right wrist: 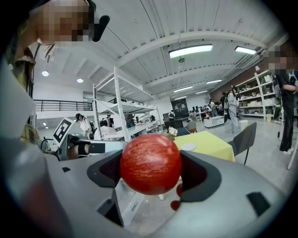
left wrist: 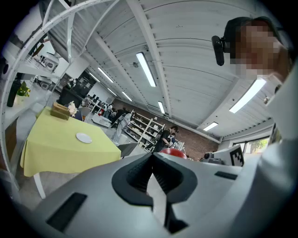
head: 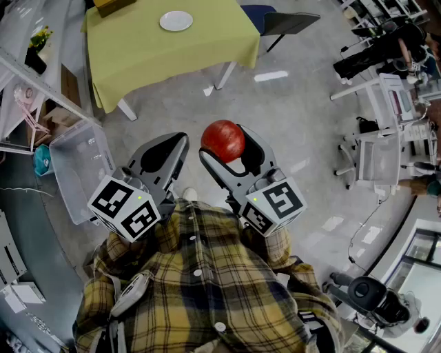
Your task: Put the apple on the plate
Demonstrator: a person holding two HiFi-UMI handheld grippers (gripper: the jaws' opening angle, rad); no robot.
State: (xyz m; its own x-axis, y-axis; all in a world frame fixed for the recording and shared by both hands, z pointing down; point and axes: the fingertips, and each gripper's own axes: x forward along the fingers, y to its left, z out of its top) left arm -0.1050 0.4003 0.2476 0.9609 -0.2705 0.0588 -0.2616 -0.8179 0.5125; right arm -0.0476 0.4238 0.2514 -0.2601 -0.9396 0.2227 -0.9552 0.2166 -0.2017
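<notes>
Currently the apple (right wrist: 150, 163) sits clamped between the wide-set jaws of the right claw (head: 227, 146), held in the air in front of the person (head: 200, 289), so the carrying step is in hand. Beside it, the left claw (left wrist: 152, 162) has its jaws together with nothing in them. The plate (head: 176, 21) lies on the yellow-clothed bench (head: 138, 62), well apart from the apple. Next, I judge, the right claw must travel to the bench, lower the apple onto the plate and only then let go

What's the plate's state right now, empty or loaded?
Empty: the plate lies bare on the yellow table, while the right gripper holds the apple.
</notes>
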